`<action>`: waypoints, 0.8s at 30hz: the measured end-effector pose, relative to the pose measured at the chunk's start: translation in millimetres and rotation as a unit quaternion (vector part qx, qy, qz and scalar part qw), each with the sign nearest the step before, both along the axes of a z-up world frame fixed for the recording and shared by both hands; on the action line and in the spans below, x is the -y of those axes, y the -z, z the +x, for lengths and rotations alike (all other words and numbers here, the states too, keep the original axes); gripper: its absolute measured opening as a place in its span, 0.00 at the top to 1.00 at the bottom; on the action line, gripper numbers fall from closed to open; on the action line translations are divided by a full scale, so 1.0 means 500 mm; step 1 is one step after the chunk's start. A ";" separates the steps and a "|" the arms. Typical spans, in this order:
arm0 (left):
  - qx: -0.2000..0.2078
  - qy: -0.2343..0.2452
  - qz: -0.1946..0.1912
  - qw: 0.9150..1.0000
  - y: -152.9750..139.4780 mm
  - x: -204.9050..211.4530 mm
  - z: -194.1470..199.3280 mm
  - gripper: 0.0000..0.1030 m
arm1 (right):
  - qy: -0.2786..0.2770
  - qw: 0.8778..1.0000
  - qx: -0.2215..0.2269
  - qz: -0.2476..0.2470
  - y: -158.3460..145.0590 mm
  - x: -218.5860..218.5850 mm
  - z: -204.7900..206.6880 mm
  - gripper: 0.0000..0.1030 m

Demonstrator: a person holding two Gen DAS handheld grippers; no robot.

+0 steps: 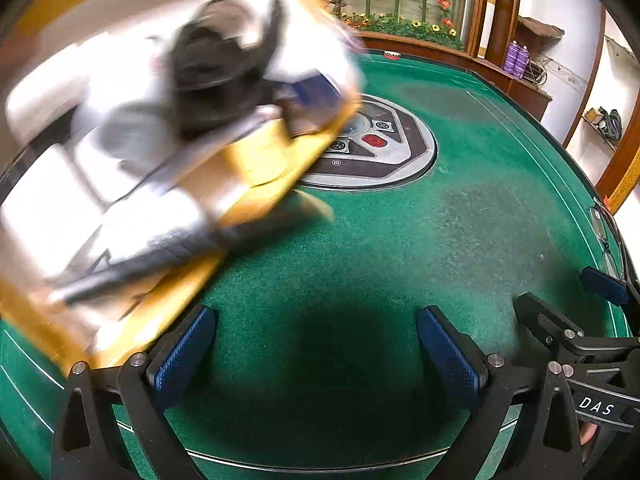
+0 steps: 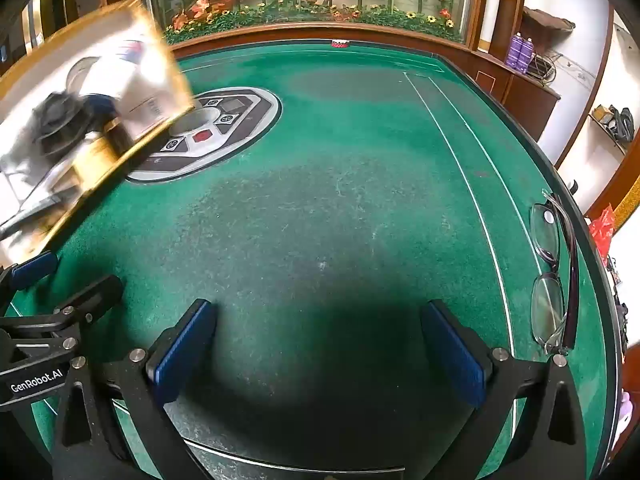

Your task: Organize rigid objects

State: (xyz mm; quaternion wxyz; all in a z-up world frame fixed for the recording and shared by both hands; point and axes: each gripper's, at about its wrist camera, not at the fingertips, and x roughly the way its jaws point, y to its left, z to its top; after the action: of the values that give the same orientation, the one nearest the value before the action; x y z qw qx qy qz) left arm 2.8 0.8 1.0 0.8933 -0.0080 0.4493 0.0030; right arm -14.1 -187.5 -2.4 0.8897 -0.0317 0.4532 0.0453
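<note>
A gold-rimmed box point(image 1: 256, 168) full of white packets and a black round object is blurred and tilted above the green table's left side. It also shows in the right wrist view point(image 2: 132, 136). Neither gripper holds it. My left gripper point(image 1: 316, 360) is open and empty, low over the felt, with the box just beyond its left finger. My right gripper point(image 2: 320, 352) is open and empty over bare felt. A pair of glasses point(image 2: 554, 276) lies at the table's right edge, to the right of my right gripper.
The green felt mahjong table point(image 2: 360, 160) has a round control panel point(image 2: 224, 128) at its centre, partly under the box. A wooden rail and a flower display point(image 2: 312, 4) run along the far side. Shelves stand at the right.
</note>
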 end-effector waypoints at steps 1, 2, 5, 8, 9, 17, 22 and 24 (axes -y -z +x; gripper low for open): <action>0.000 0.000 0.000 1.000 0.000 0.000 0.000 0.00 | 0.000 1.000 0.000 0.000 0.000 -0.001 0.000 0.00; 0.000 0.000 0.000 1.000 -0.002 -0.001 0.001 0.00 | 0.000 1.000 0.000 0.000 0.000 -0.003 0.000 0.00; 0.000 0.000 0.000 1.000 0.000 0.003 0.005 0.00 | 0.000 1.000 0.000 0.001 0.000 0.005 0.000 0.00; 0.000 0.001 0.000 1.000 0.000 0.003 0.007 0.00 | 0.000 1.000 0.000 0.001 0.001 0.006 0.002 0.00; 0.000 0.001 0.000 1.000 0.000 0.003 0.007 0.00 | 0.001 1.000 0.000 0.001 0.001 0.004 0.002 0.00; 0.000 0.001 0.000 1.000 0.001 0.002 0.003 0.00 | 0.000 1.000 0.000 0.001 -0.003 0.003 0.000 0.00; 0.001 0.000 0.001 1.000 0.003 0.004 0.000 0.00 | -0.001 1.000 -0.001 0.001 -0.002 -0.005 -0.001 0.00; 0.001 0.000 0.001 1.000 0.005 0.005 -0.001 0.00 | -0.003 1.000 0.000 0.002 0.007 0.001 0.006 0.00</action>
State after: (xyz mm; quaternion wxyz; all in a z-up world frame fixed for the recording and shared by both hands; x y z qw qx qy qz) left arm 2.4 -1.7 -1.4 0.8936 -0.0071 0.4488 0.0032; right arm -11.3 -187.8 -6.1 0.8898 -0.0313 0.4527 0.0488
